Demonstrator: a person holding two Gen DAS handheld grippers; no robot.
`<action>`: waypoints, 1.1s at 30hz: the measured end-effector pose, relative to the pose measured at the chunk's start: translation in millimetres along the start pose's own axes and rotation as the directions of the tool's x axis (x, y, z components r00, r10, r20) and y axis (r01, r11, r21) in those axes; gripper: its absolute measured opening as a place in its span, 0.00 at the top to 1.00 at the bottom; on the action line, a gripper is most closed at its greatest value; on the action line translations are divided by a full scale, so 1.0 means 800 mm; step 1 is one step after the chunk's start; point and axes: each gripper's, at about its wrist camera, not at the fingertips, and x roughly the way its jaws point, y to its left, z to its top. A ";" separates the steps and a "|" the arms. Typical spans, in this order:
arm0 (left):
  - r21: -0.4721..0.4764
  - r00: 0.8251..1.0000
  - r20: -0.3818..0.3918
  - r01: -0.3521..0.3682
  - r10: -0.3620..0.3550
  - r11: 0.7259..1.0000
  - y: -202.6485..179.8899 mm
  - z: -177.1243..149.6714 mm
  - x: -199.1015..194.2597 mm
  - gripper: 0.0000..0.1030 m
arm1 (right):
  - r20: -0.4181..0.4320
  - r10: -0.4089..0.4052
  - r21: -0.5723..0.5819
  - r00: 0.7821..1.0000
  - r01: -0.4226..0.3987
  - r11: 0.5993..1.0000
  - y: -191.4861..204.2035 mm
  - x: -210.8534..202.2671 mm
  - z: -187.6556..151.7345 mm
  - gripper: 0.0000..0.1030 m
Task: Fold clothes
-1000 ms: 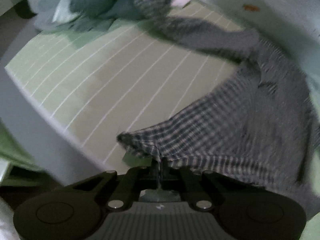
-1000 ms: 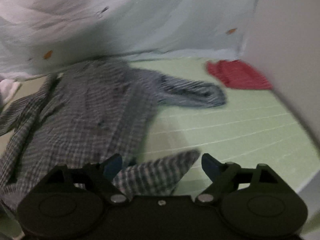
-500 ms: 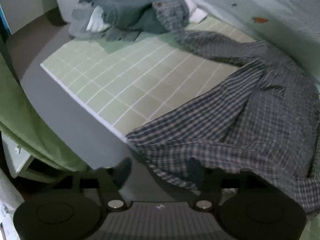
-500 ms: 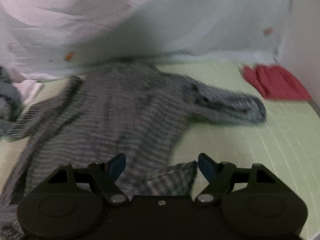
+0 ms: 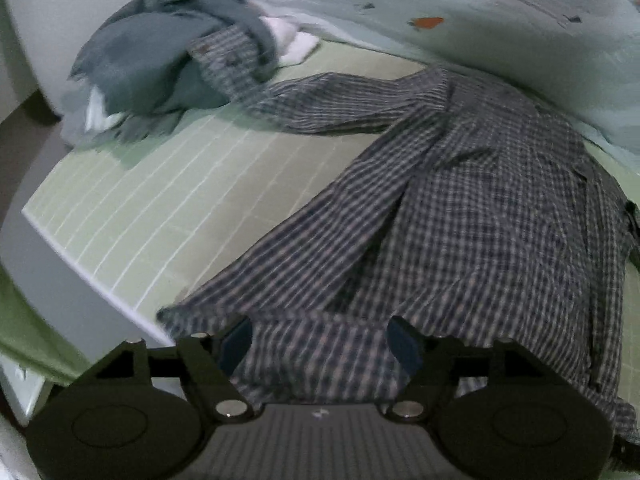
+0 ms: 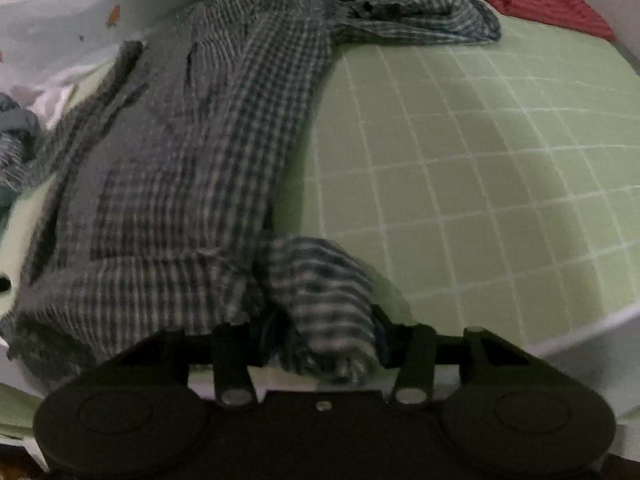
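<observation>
- Two grippers: my left gripper (image 5: 320, 338) spread wide over the checked shirt (image 5: 460, 208), hem between the fingers, unpinched.
- My right gripper (image 6: 320, 338) seems to pinch the corner at 6 o'clock; bunched cloth could slip free.

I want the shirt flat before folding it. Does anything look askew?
Yes. The plaid shirt lies rumpled: its near hem corner is bunched by the right gripper, and one sleeve trails into the clothes pile.

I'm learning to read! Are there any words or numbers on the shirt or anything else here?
No readable words or numbers anywhere.
Checked shirt: only its pattern, no label showing.
Left gripper: one tiny pale mark on its body, too small to read.
Pale sheet: small orange and dark blotches, too blurred to tell.
</observation>
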 end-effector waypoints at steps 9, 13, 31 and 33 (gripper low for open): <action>0.081 0.996 -0.020 0.090 -0.089 0.993 -0.023 0.033 0.040 0.21 | 0.100 -0.040 0.075 0.994 0.032 0.997 -0.001 -0.026 0.021 0.40; 0.106 0.984 -0.112 0.153 -0.141 0.983 -0.032 0.030 0.069 0.21 | 0.104 0.049 0.133 0.993 -0.063 0.989 -0.002 -0.010 0.043 0.37; 0.209 0.972 -0.228 0.098 -0.049 0.973 -0.054 -0.062 0.052 0.18 | 0.103 0.364 0.213 0.925 -0.379 0.901 -0.025 0.053 0.091 0.99; 0.179 0.977 -0.214 0.051 -0.012 0.983 -0.059 -0.068 0.048 0.18 | 0.159 0.350 0.173 0.923 -0.375 0.911 -0.047 0.034 0.100 1.00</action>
